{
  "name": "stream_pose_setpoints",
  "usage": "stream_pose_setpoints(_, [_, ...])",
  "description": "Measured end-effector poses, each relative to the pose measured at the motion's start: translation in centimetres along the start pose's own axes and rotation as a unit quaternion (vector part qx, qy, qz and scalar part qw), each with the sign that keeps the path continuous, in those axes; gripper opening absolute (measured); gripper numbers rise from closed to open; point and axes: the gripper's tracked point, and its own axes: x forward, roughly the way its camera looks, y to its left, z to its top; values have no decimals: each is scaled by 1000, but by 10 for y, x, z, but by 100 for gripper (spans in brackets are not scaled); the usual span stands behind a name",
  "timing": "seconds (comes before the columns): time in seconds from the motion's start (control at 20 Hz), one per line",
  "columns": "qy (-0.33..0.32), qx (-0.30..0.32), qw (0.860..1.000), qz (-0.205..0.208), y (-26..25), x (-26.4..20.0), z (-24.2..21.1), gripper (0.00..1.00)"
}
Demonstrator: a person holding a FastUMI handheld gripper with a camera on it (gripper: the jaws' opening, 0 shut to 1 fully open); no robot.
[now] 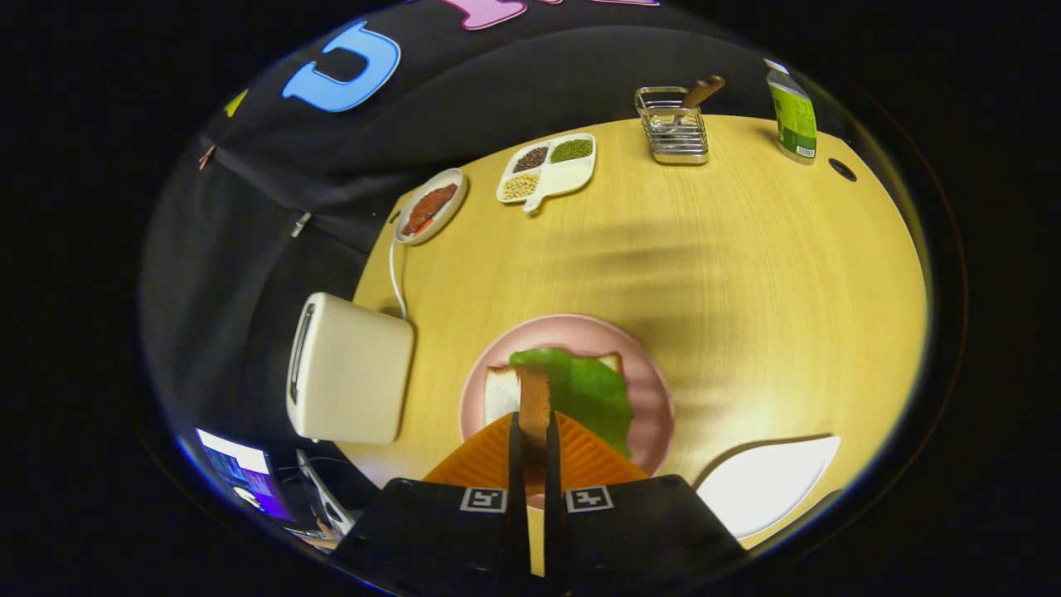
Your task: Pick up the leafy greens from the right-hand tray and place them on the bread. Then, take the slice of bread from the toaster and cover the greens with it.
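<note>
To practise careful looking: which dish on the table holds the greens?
The pink plate just ahead of the gripper, which is shut on a bread slice; the other dishes hold seeds, red food or nothing.

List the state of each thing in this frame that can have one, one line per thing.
gripper: shut on the bread slice, above the pink plate
bread slice: held edge-on between the fingers
leafy greens: lying on the bottom bread
bottom bread: flat on the pink plate, partly covered
pink plate: on the table, loaded
toaster: slots look empty
white tray: empty
</note>
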Motion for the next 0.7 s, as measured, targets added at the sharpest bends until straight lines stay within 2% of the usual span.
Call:
stream_pose_setpoints(0.35, [6,-73,995,-73,-27,18,-10,15])
stream_pose_setpoints(0.45, [3,-102,989,-105,-40,21,-9,19])
stream_pose_setpoints(0.55, [7,-133,982,-131,-49,22,-13,36])
stream_pose_setpoints(0.65, [2,-148,979,-142,-50,23,-11,37])
stream_pose_setpoints(0.7, [1,-154,976,-152,-53,22,-9,42])
